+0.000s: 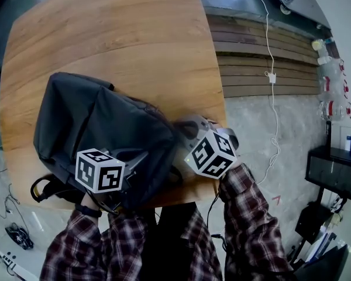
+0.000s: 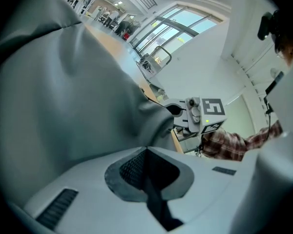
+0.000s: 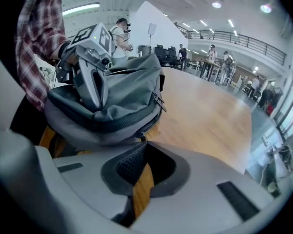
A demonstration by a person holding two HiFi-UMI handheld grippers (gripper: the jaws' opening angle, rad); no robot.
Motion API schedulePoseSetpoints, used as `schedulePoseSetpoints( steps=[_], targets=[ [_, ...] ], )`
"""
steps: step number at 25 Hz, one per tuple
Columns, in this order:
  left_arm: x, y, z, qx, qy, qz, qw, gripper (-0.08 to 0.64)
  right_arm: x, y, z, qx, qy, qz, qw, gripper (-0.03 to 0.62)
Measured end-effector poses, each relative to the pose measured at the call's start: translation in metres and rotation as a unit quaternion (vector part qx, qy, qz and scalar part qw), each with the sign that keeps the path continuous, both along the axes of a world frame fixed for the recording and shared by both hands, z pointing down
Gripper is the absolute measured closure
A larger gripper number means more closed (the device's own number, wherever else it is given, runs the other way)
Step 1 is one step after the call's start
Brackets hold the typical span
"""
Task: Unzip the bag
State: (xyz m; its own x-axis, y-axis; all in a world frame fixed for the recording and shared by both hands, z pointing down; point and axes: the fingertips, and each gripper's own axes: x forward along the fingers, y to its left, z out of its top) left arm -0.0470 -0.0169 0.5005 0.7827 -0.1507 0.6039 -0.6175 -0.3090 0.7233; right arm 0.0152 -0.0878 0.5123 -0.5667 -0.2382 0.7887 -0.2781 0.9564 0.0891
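A dark grey backpack point(image 1: 99, 122) lies on the wooden table point(image 1: 134, 28), near its front edge. My left gripper point(image 1: 141, 156) rests on the bag's near side, shut on a bunched fold of the fabric point(image 2: 151, 118). From the right gripper view, the left gripper point(image 3: 95, 99) has its fingers pressed into the bag point(image 3: 127, 87). My right gripper point(image 1: 182, 134) is at the bag's right end, just off the fabric, shut and empty; only wood shows through its slit. Zipper pulls point(image 3: 158, 101) hang at the bag's end facing it.
A yellow strap point(image 1: 38, 186) pokes out under the bag at the near left. The table's right edge point(image 1: 219, 98) is beside my right gripper. On the floor beyond lie a white cable point(image 1: 272, 75) and black equipment point(image 1: 333, 168).
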Motion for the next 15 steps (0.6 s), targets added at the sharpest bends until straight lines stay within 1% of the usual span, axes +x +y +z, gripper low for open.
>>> schedulePoseSetpoints(
  steps=[1, 3, 5, 6, 7, 9, 12, 15],
  targets=[
    [0.0, -0.001, 0.0, 0.0, 0.0, 0.0, 1.0, 0.551, 0.002, -0.001, -0.002, 0.01, 0.003, -0.007, 1.0, 0.583],
    [-0.001, -0.001, 0.001, -0.001, 0.002, 0.0, 1.0, 0.551, 0.005, 0.0, -0.002, 0.02, 0.019, -0.036, 0.999, 0.583],
    [0.0, -0.002, 0.001, -0.001, 0.003, -0.001, 1.0, 0.551, 0.005, 0.008, 0.002, 0.006, 0.028, -0.068, 0.997, 0.568],
    [0.0, -0.002, 0.001, -0.001, 0.003, -0.001, 1.0, 0.551, 0.005, 0.013, 0.002, -0.006, 0.028, -0.077, 0.997, 0.533],
    [0.001, -0.002, 0.001, -0.002, 0.003, -0.001, 1.0, 0.551, 0.004, 0.016, 0.002, -0.015, 0.026, -0.083, 0.996, 0.517],
    [0.001, -0.002, -0.001, -0.002, 0.002, 0.0, 1.0, 0.551, 0.0, 0.02, 0.0, -0.022, 0.019, -0.09, 0.995, 0.504],
    [0.0, -0.001, -0.003, 0.0, 0.0, 0.001, 1.0, 0.551, -0.007, 0.021, -0.001, -0.017, 0.017, -0.095, 0.995, 0.503],
    [0.003, -0.001, 0.0, 0.001, -0.003, 0.007, 1.0, 0.551, -0.005, 0.01, 0.002, 0.001, 0.015, -0.078, 0.997, 0.494]
  ],
)
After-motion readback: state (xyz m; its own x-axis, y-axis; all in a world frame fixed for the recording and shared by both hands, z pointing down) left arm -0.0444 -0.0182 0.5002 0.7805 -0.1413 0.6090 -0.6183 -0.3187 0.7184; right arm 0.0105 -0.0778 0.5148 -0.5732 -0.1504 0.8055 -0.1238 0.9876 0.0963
